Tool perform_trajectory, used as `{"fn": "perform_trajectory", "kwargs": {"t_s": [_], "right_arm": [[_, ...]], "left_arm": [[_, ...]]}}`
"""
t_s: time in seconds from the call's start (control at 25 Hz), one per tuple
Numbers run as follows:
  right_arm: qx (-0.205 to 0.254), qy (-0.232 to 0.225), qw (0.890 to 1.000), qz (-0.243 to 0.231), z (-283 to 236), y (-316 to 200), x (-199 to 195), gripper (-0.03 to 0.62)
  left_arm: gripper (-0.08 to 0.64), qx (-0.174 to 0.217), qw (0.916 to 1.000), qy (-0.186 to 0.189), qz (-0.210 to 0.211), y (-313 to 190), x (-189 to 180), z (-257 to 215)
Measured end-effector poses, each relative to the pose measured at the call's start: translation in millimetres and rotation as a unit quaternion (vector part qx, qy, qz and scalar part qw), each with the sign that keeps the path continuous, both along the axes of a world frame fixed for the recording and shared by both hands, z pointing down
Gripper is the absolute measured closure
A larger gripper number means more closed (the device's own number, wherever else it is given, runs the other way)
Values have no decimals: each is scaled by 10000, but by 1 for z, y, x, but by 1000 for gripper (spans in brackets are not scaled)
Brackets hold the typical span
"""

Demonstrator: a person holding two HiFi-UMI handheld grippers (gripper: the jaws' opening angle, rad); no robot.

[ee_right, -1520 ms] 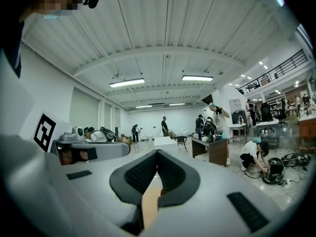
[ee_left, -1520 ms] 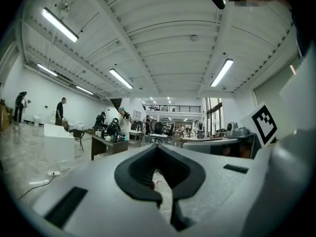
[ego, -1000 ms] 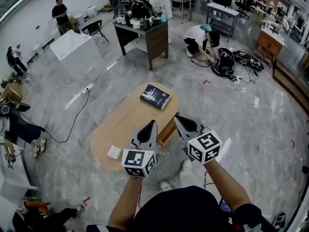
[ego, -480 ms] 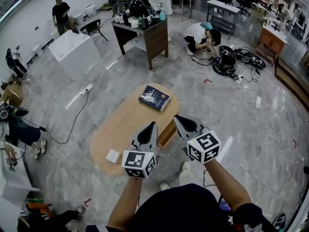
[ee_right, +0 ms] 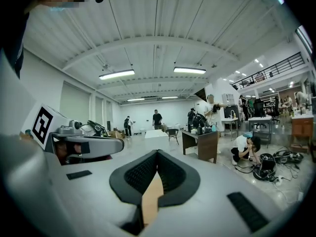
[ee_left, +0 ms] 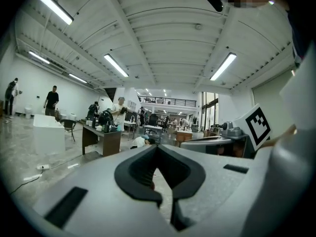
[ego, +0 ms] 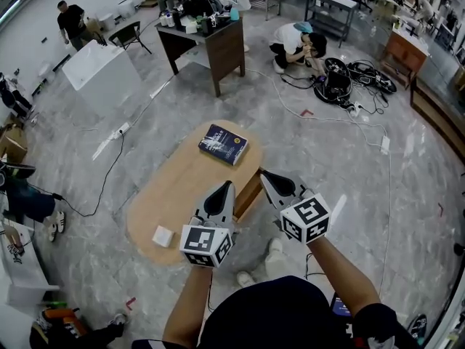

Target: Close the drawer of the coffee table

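The oval wooden coffee table stands on the marble floor just ahead of me. A dark blue book lies at its far end and a small white box near its close end. The open drawer sticks out of the table's right side, between my two grippers. My left gripper hovers over the table's right edge, shut and empty. My right gripper hangs just right of the drawer, also shut with nothing in it. Neither one touches the drawer.
A dark desk and a white block stand farther back. A person crouches by a heap of cables. A black cable runs over the floor left of the table. My shoes are beside the table.
The head view has drifted, so the table sits slightly lower-left in the picture. Both grippers keep the same pose and stay shut.
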State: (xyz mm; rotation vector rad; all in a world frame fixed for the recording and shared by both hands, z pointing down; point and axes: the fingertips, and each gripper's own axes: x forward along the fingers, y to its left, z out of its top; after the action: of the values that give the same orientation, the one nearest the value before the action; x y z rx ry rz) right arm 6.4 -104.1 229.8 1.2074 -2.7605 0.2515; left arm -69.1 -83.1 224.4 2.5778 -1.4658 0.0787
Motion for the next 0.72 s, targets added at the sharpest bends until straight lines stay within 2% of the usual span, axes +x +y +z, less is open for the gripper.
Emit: {"fn": "perform_trajectory", "kwargs": {"t_s": [0.36, 0.72], "right_arm": [[-136, 167, 9998, -36, 26, -19, 12, 580], [-108, 344, 9990, -247, 52, -24, 18, 580]], "left_arm": [[561, -70, 9999, -45, 142, -21, 16, 17], [561, -171, 9997, 100, 151, -28, 27, 37]]}}
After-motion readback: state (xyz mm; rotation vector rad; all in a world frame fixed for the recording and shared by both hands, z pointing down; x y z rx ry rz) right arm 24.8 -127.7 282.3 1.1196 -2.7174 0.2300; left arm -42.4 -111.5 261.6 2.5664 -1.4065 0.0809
